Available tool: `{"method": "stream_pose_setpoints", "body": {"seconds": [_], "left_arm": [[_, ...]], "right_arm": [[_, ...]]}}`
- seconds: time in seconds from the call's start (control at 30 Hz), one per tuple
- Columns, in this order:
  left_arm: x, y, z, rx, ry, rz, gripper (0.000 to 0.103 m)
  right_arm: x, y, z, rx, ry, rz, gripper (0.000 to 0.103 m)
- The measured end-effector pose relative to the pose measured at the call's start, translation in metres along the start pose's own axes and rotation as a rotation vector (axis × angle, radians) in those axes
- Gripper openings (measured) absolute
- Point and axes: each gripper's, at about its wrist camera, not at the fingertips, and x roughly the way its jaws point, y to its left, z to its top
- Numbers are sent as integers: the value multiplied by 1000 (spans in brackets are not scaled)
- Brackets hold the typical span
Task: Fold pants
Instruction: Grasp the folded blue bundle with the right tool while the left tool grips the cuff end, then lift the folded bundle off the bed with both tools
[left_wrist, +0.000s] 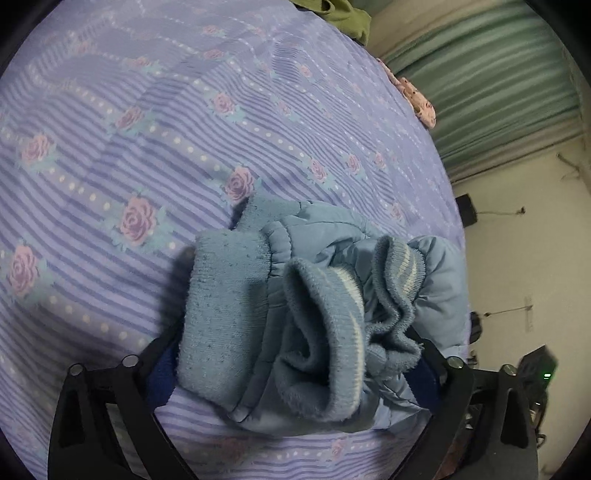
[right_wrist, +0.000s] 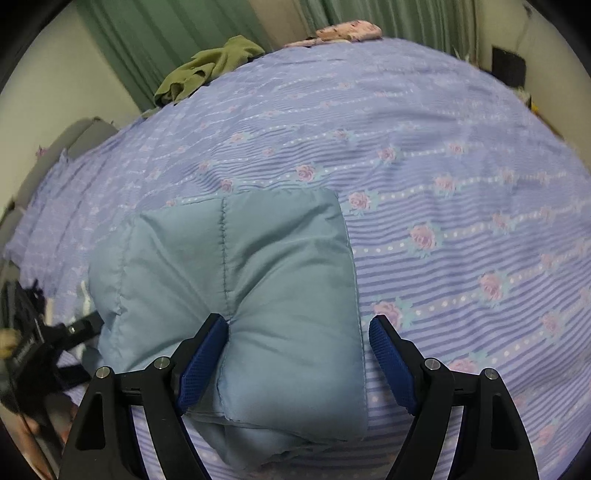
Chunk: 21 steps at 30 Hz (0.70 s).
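On the lilac bedspread (right_wrist: 443, 155), printed with stripes, dotted lines and pink roses, lay a folded pair of padded light-blue pants (right_wrist: 236, 295). From the right wrist view they formed a puffy block with a stitched seam running down its middle, sitting near the close edge of the bed. The right gripper (right_wrist: 297, 354) straddled the near right part of that block with its jaws spread: the left blue pad (right_wrist: 201, 363) pressed into the fabric at the seam, while the right pad (right_wrist: 391, 363) stood clear of the pants' right edge, with striped sheet visible between them, so nothing was clamped.

From the left wrist view the other end of the pants (left_wrist: 314, 314) showed its ribbed knit cuffs (left_wrist: 225, 314), 1 flat and others curled open with pale stripes. The left gripper (left_wrist: 295, 369) had its jaws spread wide on either side of this bunched end; the cloth hid most of both blue pads, and whether they touched the fabric could not be told.

At the far edge of the bed lay a crumpled olive-green garment (right_wrist: 207, 70) and a pink floral cloth (right_wrist: 351, 31). Green curtains (right_wrist: 155, 37) hung behind the bed.
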Motion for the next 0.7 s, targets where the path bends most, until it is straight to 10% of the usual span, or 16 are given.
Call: {"method": "stream_pose_setpoints", "body": {"seconds": [0.37, 0.7], "left_arm": [[-52, -11, -9, -6, -118, -37, 63], [-17, 29, -13, -140, -22, -85, 95]], "right_arm": [[11, 2, 2, 66, 30, 76, 79], [15, 10, 3, 31, 24, 56, 79]]}}
